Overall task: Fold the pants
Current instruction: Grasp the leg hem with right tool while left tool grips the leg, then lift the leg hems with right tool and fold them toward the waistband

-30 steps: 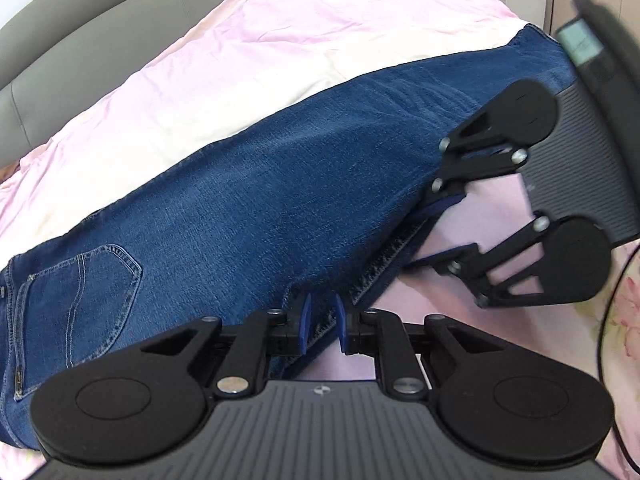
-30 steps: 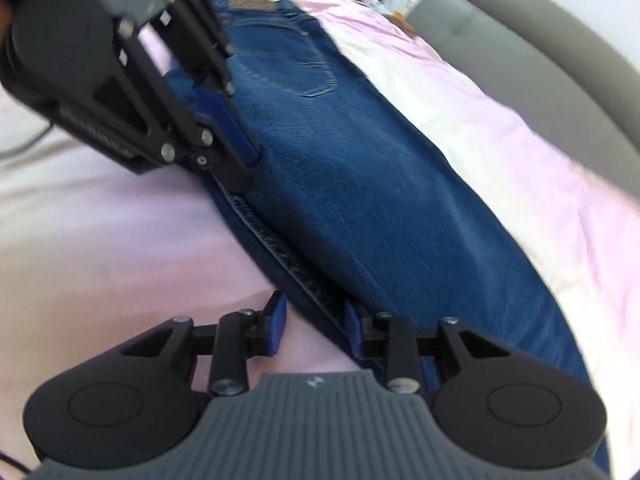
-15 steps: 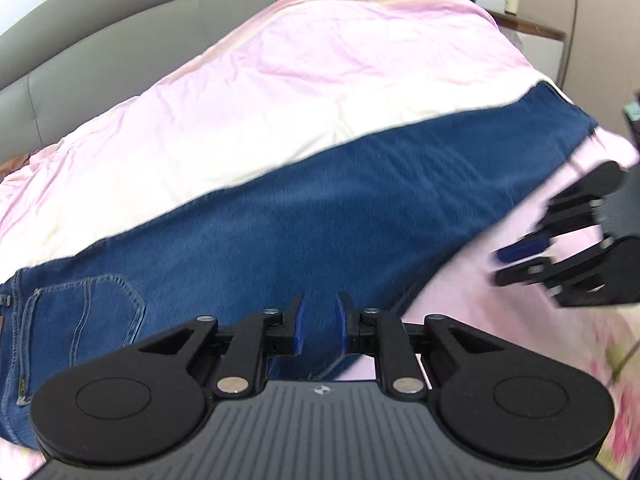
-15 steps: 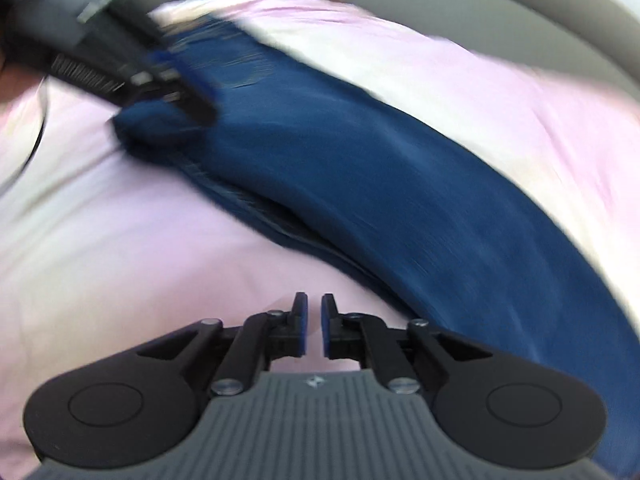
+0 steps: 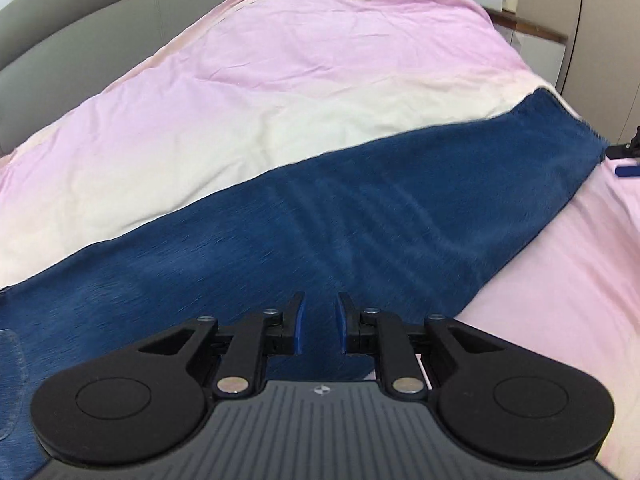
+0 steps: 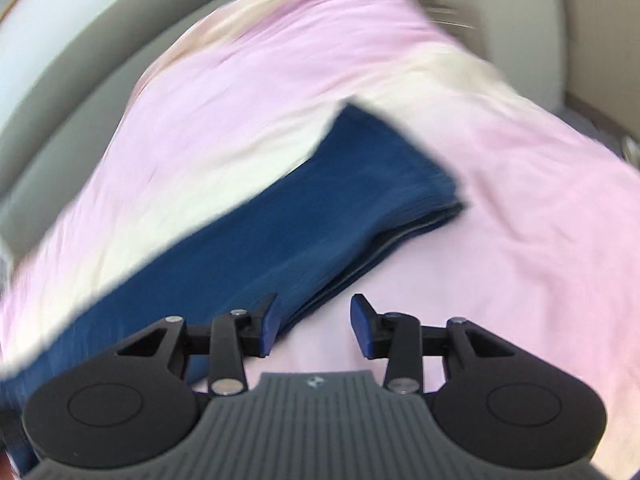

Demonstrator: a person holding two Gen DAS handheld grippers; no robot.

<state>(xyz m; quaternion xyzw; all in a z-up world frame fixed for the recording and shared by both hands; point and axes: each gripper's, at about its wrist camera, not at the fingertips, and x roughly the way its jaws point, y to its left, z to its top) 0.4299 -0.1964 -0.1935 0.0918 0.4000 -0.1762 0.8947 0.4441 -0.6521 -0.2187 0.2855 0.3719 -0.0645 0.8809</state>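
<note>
1. I see the jeans (image 5: 360,216) lying flat, leg over leg, diagonally on the pink bedsheet (image 5: 304,60).
2. Left gripper (image 5: 319,326) – narrow gap, denim behind it; can't tell if it's pinched.
3. Right gripper (image 6: 314,328) – jaws opening, nothing between them, beside the jeans' edge.

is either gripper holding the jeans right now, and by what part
Nothing is held. The right gripper is opening with only pink sheet between its pads, beside the jeans edge. The left gripper hovers over the jeans, its narrow gap showing no pinched cloth.
</note>
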